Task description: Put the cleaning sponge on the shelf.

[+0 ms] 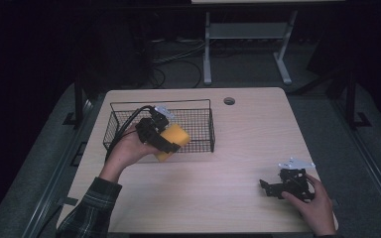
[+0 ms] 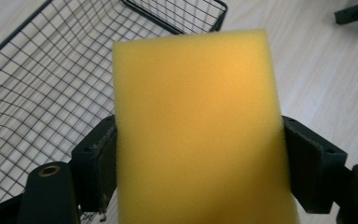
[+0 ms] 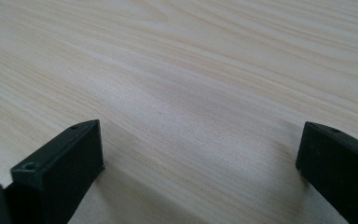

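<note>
A yellow sponge block [image 1: 172, 140] is clamped between the jaws of my left gripper [image 1: 167, 143], held in the air at the front wall of a black wire basket [image 1: 129, 113]. In the left gripper view the sponge [image 2: 196, 130] stands upright between both black pads [image 2: 103, 161], which press on its sides, with the basket [image 2: 42, 88] behind and to the left. My right gripper [image 1: 274, 188] rests low over the wooden table [image 1: 248, 144] at the front right. Its jaws stand wide apart over bare wood, as the right gripper view shows around [image 3: 200, 158].
The basket stands at the table's back left, its wire floor bare where it can be seen. A round cable hole [image 1: 229, 101] sits near the table's far edge. Beyond the table a white desk frame [image 1: 243, 44] and cables lie on the dark floor.
</note>
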The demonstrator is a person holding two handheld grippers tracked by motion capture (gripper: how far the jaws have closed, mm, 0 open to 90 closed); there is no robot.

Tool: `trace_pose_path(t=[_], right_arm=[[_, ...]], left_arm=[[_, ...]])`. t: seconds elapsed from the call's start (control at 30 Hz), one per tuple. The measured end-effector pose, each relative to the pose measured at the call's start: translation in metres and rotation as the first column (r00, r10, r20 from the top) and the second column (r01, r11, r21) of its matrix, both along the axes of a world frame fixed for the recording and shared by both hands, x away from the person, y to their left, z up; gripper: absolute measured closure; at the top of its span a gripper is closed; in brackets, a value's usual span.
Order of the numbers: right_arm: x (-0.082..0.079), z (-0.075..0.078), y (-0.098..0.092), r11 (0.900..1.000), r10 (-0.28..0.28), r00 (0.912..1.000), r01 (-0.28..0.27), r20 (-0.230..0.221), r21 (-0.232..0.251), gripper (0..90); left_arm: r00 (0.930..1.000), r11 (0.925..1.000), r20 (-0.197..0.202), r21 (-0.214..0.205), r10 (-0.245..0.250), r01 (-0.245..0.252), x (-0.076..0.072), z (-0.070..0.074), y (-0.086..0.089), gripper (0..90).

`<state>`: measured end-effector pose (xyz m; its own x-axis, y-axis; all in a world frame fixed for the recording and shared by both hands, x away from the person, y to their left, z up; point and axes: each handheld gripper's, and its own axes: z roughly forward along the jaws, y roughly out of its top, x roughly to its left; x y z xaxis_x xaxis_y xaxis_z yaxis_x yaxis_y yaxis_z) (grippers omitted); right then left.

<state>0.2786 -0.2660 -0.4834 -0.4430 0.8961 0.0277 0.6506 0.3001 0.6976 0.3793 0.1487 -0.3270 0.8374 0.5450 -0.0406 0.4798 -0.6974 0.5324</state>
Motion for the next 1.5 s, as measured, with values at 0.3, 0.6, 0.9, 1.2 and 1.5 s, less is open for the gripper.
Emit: trace_pose_path(t=[0.3, 0.6, 0.9, 1.2, 1.5], right_arm=[[0.0, 0.0, 0.0, 1.0, 0.0, 1.0, 0.0, 0.001, -0.001, 0.0], [0.0, 0.0, 0.0, 1.0, -0.002, 1.0, 0.002, 0.0, 0.001, 0.0], [0.0, 0.0, 0.0, 1.0, -0.001, 1.0, 0.001, 0.0, 0.001, 0.0], [0.0, 0.0, 0.0, 1.0, -0.001, 1.0, 0.001, 0.0, 0.001, 0.0], [0.0, 0.0, 0.0, 1.0, -0.001, 1.0, 0.001, -0.001, 0.001, 0.0]], left_arm=[[0.9997, 0.9997, 0.006, -0.002, 0.023, -0.023, 0.017, -0.004, 0.006, 22.4], [0.9985, 0.9986, 0.018, -0.002, 0.052, -0.052, 0.03, -0.01, 0.014, 22.4], [0.9966, 0.9969, 0.033, 0.019, 0.075, -0.076, 0.04, -0.018, 0.018, 22.4], [0.9929, 0.9933, 0.042, 0.03, 0.111, -0.112, 0.052, -0.025, 0.025, 22.4], [0.9868, 0.9874, 0.05, 0.028, 0.154, -0.156, 0.065, -0.03, 0.036, 22.4]])
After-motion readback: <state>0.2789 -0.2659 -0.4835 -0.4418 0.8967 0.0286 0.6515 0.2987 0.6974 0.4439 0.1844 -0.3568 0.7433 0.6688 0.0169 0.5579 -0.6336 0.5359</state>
